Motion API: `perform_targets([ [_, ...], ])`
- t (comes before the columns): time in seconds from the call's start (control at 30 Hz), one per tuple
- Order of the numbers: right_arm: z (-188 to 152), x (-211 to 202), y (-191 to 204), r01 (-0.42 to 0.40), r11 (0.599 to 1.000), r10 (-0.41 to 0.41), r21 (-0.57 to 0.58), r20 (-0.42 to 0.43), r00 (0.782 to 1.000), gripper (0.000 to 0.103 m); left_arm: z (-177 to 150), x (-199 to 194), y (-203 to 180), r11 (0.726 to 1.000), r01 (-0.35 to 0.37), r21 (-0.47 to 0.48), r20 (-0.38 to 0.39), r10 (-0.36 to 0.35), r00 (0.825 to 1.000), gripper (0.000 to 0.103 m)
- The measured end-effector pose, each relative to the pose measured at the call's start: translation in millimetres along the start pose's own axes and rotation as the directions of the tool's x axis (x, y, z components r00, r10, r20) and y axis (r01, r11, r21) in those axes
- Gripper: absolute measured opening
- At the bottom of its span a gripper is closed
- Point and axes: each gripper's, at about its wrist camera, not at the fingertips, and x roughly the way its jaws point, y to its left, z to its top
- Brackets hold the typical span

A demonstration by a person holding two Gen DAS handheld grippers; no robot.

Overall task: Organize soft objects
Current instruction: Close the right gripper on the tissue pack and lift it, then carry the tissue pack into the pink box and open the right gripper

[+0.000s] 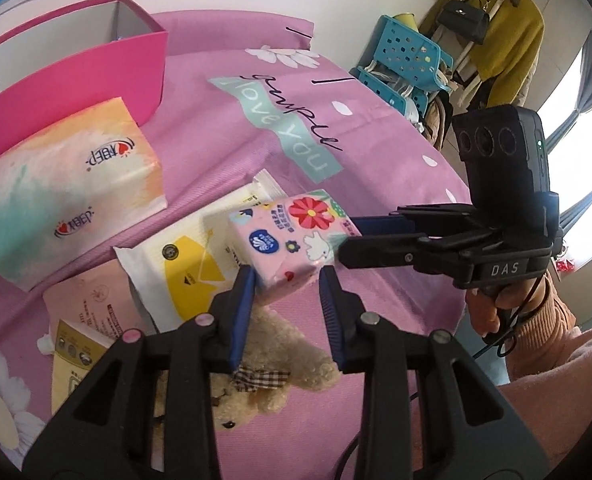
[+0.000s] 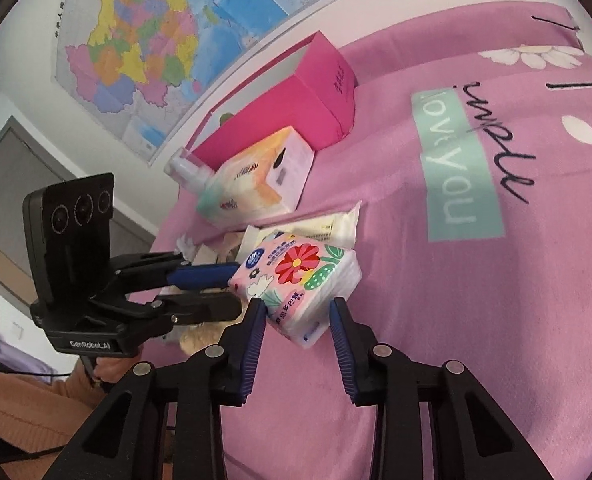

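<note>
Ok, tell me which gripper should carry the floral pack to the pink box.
Left gripper, probably. Its jaws straddle the floral pack, and the pink box sits open just ahead on its left. The right gripper also reaches the pack, but from the side away from the box.

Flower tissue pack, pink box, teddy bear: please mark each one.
flower tissue pack (image 2: 296,276), right wrist view, red flower print.
pink box (image 2: 296,98), right wrist view, long side wall.
teddy bear (image 1: 284,344), left wrist view, furry body.
</note>
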Motion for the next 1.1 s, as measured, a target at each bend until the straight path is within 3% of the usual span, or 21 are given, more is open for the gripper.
perform_targets([
  [0.2, 9.8, 2.7, 4.1, 0.021, 0.999, -0.021, -0.029, 0.016, 1.0, 0.034, 4.0, -6.9, 3.2, 1.0, -0.004, -0.022, 0.022, 0.005, 1.0, 0.035],
  [0.47, 35.7, -2.5, 28.8, 0.011, 0.992, -0.004, -0.125, 0.057, 0.998, 0.034, 20.7, -49.3, 8.1, 0.998, -0.051, -0.027, 0.138, 0.054, 0.989, 0.035],
  [0.8, 102.2, -2.2, 69.5, 0.004, 0.961, 0.04, -0.275, 0.154, 0.987, 0.034, 75.6, -89.6, 27.3, 0.981, -0.186, -0.054, 0.267, 0.194, 0.944, 0.035],
  [0.93, 135.9, 11.3, 75.6, -0.005, 0.954, 0.059, -0.298, 0.171, 0.984, 0.034, 102.2, -91.9, 45.4, 0.967, -0.239, -0.084, 0.277, 0.253, 0.927, 0.035],
  [1.1, 174.2, 34.4, 69.3, -0.013, 0.957, 0.066, -0.291, 0.172, 0.983, 0.034, 133.4, -81.2, 76.5, 0.951, -0.282, -0.124, 0.249, 0.305, 0.919, 0.035],
])
